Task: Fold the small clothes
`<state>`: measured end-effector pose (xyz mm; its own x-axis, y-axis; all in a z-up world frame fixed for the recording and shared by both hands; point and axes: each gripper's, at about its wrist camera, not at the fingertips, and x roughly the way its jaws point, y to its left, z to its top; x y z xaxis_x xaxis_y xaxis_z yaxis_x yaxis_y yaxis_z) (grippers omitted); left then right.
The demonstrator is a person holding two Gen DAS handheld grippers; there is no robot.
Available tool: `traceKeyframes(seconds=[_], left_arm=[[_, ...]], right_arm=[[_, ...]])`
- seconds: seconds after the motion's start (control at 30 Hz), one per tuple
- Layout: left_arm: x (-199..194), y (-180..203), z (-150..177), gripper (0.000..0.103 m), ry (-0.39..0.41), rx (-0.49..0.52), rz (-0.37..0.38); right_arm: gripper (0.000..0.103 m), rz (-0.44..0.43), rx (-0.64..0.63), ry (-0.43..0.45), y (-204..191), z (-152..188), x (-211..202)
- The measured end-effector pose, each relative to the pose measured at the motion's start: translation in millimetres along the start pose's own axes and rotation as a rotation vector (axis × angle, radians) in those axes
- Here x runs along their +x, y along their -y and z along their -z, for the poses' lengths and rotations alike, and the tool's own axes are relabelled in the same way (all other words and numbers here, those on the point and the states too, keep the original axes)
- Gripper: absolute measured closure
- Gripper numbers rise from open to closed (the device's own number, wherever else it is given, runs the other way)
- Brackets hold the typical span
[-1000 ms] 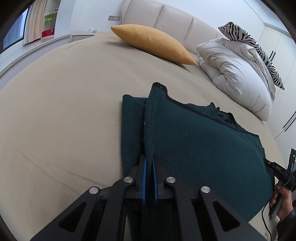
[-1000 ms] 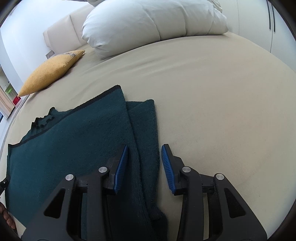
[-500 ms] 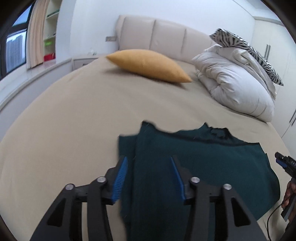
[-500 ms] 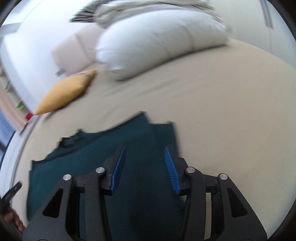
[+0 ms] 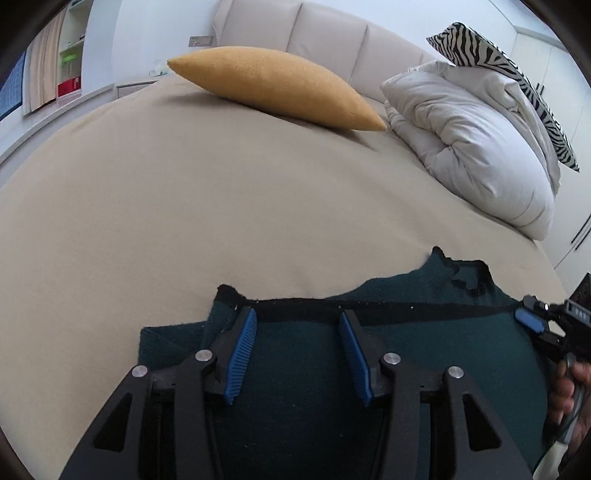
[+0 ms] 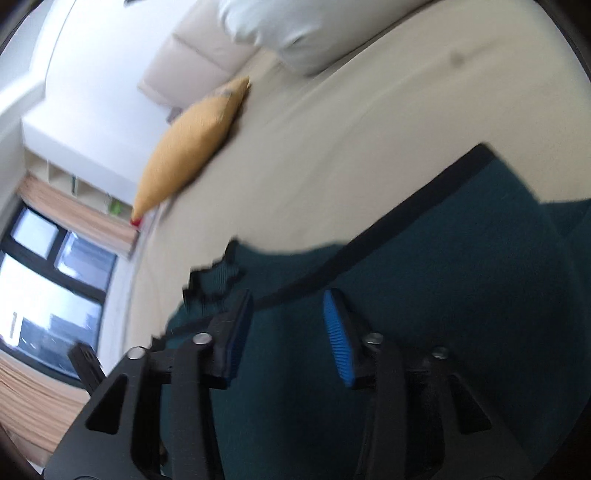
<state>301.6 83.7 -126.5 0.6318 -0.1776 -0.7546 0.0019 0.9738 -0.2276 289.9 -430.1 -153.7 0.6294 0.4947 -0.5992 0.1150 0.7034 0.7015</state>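
L hand-held gripper (image 5: 295, 354) let go, green garment (image 5: 443, 354) flat beneath

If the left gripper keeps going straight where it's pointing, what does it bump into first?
Probably the dark green knitted garment lying on the beige bed: the left gripper, jaws apart, points down at it, just short of its black edge band.

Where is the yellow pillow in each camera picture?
Left wrist view: the yellow pillow lies near the top, left of the middle, on the bed in front of the headboard.
Right wrist view: the yellow pillow sits upper left, tilted, because this picture is rolled and blurred.
Shared landmark: the dark green garment under both grippers.
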Motion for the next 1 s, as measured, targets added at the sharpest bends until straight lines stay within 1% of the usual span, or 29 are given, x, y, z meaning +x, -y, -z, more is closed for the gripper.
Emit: traceKeyframes(seconds=[0.03,0.07,0.1,0.13,0.2,0.23,0.27,0.3,0.33,0.37,0.4,0.43,0.47,0.5,0.53,0.57,0.63,0.7,0.73,0.77,0.8,0.83,0.87,0.93,0.97,1.0], left_arm=[[-0.2,-3.2,0.3,0.055,0.006,-0.01,0.017],[-1.5,-6.2,1.3,0.057,0.011,-0.024,0.028],[-1.6,-10.6,2.2,0.059,0.015,-0.043,0.041],[-2.4,-14.6,2.2,0.062,0.019,-0.062,0.053],[-3.8,-21.4,2.8,0.065,0.023,-0.096,0.081],[-3.9,-25.3,2.5,0.068,0.02,-0.11,0.096],[-4.9,-28.4,2.2,0.07,0.016,-0.125,0.103],[-7.3,-29.9,2.3,0.071,0.013,-0.136,0.104],[-12.4,-30.4,2.8,0.073,0.014,-0.142,0.092],[-19.4,-28.5,3.6,0.073,0.013,-0.125,0.083],[-26.9,-24.2,6.1,0.072,0.013,-0.108,0.057],[-38.7,-18.3,11.1,0.067,0.023,-0.085,0.033],[-51.9,-12.2,16.8,0.055,0.038,-0.074,0.03],[-65.0,-6.8,24.0,0.048,0.056,-0.072,0.04],[-78.3,0.1,34.4,0.042,0.07,-0.062,0.058],[-86.1,6.9,42.4,0.041,0.074,-0.036,0.078],[-95.7,22.0,59.7,0.039,0.062,0.028,0.088],[-90.7,24.6,71.7,0.039,0.028,0.059,0.058],[-84.8,19.3,75.6,0.039,0.001,0.045,0.041],[-80.9,9.7,80.5,0.044,-0.01,0.02,0.045],[-80.4,2.5,82.6,0.046,-0.004,0.012,0.067],[-82.3,-3.5,84.6,0.049,0.0,0.015,0.084],[-84.1,-6.6,84.7,0.05,-0.002,0.013,0.095],[-91.0,-16.1,86.4,0.05,0.002,-0.014,0.13],[-93.3,-21.0,87.6,0.05,-0.001,-0.03,0.147],[-96.4,-25.8,87.2,0.05,-0.002,-0.05,0.161]], right_arm=[[0.081,-0.036,0.047,0.016,12.7,-1.2,-4.0],[0.091,-0.076,0.092,0.032,26.7,-4.0,-7.9],[0.095,-0.094,0.123,0.057,39.9,-7.2,-14.7],[0.096,-0.082,0.135,0.089,48.7,-9.2,-22.0],[0.096,-0.075,0.175,0.178,68.6,-15.5,-41.0],[0.096,-0.067,0.194,0.203,74.4,-16.7,-48.9],[0.088,-0.016,0.203,0.233,77.4,-17.9,-59.2],[0.088,0.054,0.196,0.255,76.6,-18.1,-69.3],[0.083,0.112,0.168,0.276,70.9,-16.5,-82.6],[0.083,0.125,0.15,0.289,66.9,-15.3,-94.8],[0.083,0.107,0.12,0.302,57.7,-8.5,-109.0],[0.083,0.08,0.088,0.301,47.9,-2.6,-116.7],[0.083,0.05,0.041,0.282,31.9,7.4,-122.6],[0.082,0.014,-0.013,0.257,12.4,21.5,-125.1],[0.077,-0.017,-0.046,0.233,-2.0,33.7,-122.9],[0.067,-0.058,-0.084,0.18,-19.7,51.0,-116.1],[0.057,-0.129,-0.129,0.08,-45.0,84.0,-98.1],[0.056,-0.204,-0.13,-0.01,-58.5,114.6,-75.4],[0.056,-0.228,-0.112,-0.051,-60.0,128.0,-62.7],[0.056,-0.22,-0.097,-0.092,-58.6,139.5,-49.4],[0.057,-0.196,-0.087,-0.117,-53.5,147.5,-40.6],[0.063,-0.187,-0.082,-0.115,-46.4,153.1,-37.0],[0.069,-0.211,-0.075,-0.098,-38.8,154.8,-39.6],[0.072,-0.239,-0.001,-0.065,-15.7,151.3,-53.8],[0.072,-0.247,0.035,-0.031,-3.7,146.4,-65.4],[0.072,-0.228,0.057,0.005,6.9,139.7,-74.4]])
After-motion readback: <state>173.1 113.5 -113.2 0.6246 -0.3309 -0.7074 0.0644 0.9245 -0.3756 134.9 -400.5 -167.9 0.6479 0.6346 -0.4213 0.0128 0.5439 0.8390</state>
